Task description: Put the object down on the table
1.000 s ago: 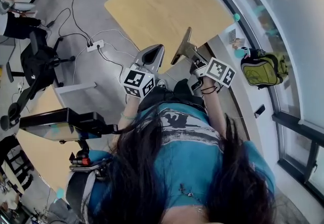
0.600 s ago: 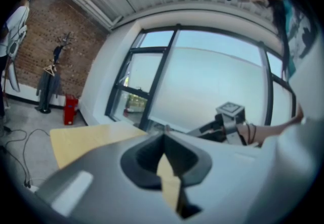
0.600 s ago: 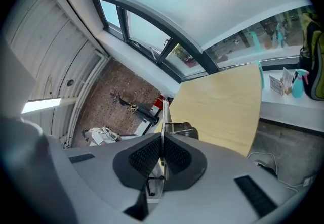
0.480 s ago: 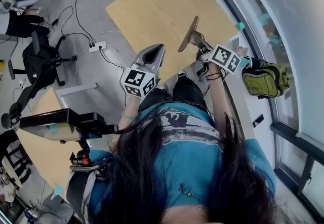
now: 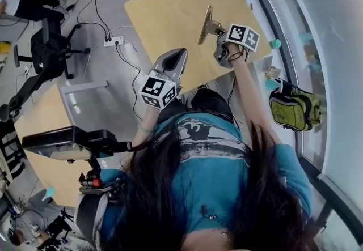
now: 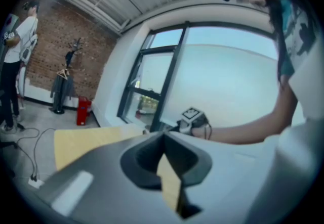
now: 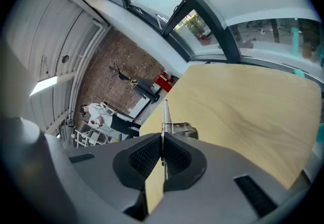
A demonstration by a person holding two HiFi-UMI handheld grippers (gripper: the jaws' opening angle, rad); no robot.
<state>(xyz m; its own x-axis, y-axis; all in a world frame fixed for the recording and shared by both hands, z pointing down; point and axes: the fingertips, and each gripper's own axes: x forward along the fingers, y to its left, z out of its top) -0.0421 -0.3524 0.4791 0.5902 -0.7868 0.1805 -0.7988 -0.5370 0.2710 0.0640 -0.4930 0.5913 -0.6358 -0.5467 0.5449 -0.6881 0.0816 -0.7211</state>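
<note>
Change since earlier: the right gripper [image 5: 218,33] and the thin board [image 5: 205,24] held in it are carried forward from the near edge of the table [image 5: 170,0] to a spot well over its top; the left gripper [image 5: 180,53] is kept by the near edge, much as before.

Board, location: it is held on edge over the right part of the table, tilted, with one face turned to the side. Whether its lower edge touches the wood cannot be told from the head view.

Board, handling: it is judged light, stiff and thin, since it is seen as a mere line in the right gripper view [image 7: 164,117]. A smooth face is likely to slip between pads, and a flat sheet held by one end is likely to swing or tip over once released on edge.

Board, where to hold: the end next to the metal clip [image 7: 180,129] is judged best, where the sheet is stiffened and close to the pads. It is gripped just there now.

Right jaws: they are closed on the board's end [image 7: 162,142], the pads pressed flat on both faces.

Left jaws: the tips are brought together [image 6: 163,136] with nothing between them; only the table [image 6: 81,139] is seen beyond.

Release, judgement: the board is best laid flat before the jaws are parted.
</note>
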